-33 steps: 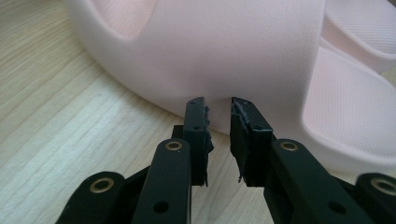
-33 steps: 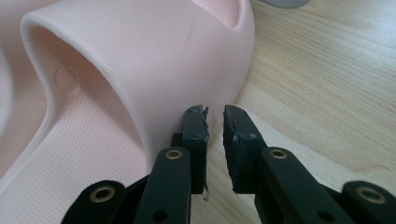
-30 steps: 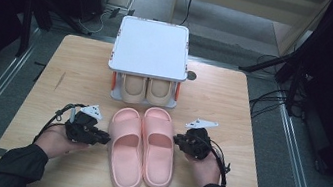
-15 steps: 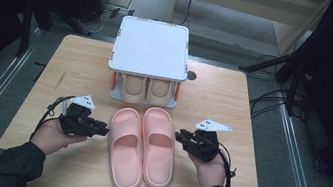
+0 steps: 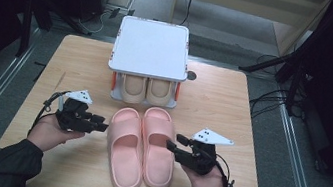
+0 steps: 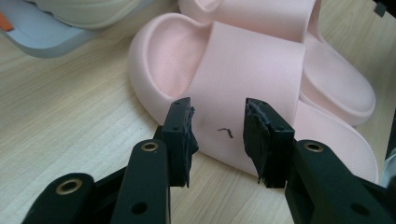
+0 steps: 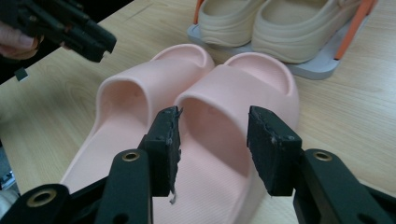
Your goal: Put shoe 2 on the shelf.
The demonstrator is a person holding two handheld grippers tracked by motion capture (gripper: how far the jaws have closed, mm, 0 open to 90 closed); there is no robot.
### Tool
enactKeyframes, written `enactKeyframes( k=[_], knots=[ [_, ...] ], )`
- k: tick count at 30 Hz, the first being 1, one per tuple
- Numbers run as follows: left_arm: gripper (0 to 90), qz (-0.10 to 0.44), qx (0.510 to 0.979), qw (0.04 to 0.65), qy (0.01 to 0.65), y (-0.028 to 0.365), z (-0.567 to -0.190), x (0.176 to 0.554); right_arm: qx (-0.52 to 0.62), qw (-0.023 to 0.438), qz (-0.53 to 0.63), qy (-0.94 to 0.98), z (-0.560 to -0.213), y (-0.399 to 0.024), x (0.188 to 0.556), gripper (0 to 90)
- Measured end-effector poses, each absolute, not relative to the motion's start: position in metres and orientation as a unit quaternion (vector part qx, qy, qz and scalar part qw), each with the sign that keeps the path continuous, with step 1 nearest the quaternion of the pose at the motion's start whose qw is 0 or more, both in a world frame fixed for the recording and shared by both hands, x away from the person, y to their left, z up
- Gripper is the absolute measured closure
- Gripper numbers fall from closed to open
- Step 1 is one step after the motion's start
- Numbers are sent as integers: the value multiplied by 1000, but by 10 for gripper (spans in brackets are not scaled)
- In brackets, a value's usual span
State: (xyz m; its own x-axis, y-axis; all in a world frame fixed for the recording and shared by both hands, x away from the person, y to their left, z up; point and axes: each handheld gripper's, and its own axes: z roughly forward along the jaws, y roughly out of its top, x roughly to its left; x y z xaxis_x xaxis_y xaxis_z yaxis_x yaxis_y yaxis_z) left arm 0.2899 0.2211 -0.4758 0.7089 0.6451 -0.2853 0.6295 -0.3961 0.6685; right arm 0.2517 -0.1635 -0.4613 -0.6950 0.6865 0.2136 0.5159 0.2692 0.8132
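High view first: a pair of pink slippers [image 5: 141, 148] lies side by side at the middle of the wooden bench [image 5: 233, 104], toes toward a small white shoe rack [image 5: 151, 50] that holds a beige pair [image 5: 147, 89] on its lower shelf. The left gripper [image 5: 99, 124] sits just beside the left slipper, the right gripper [image 5: 172, 145] at the edge of the right one. Both sets of jaws have just been opening and now stand spread with nothing between them.

Left gripper view: the jaws frame the broad strap of the left pink slipper [image 6: 252, 79] without touching it. It looks like moulded foam, so I'd judge it light, springy and a bit squashy, matte enough not to slip. A small dark mark [image 6: 225, 132] sits on the strap. The strap or the side wall of the sole seems the best place to pinch.

Right gripper view: the open jaws point at the right pink slipper [image 7: 233, 116], with the other gripper [image 7: 70, 30] beyond. The rack stands close ahead of the toes, and the two slippers touch, so there is little room between them for a jaw.
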Motion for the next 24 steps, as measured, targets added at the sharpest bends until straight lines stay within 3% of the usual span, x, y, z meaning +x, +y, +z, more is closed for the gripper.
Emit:
enactKeyframes(
  k=[13, 24],
  knots=[
    [581, 13, 824, 402, 399, 231, -473, 289, 353, 83, 454, 814, -480, -118, 232, 422],
    [570, 16, 826, 400, 396, 232, -472, 290, 357, 94, 446, 815, -495, -100, 234, 379]
  ],
)
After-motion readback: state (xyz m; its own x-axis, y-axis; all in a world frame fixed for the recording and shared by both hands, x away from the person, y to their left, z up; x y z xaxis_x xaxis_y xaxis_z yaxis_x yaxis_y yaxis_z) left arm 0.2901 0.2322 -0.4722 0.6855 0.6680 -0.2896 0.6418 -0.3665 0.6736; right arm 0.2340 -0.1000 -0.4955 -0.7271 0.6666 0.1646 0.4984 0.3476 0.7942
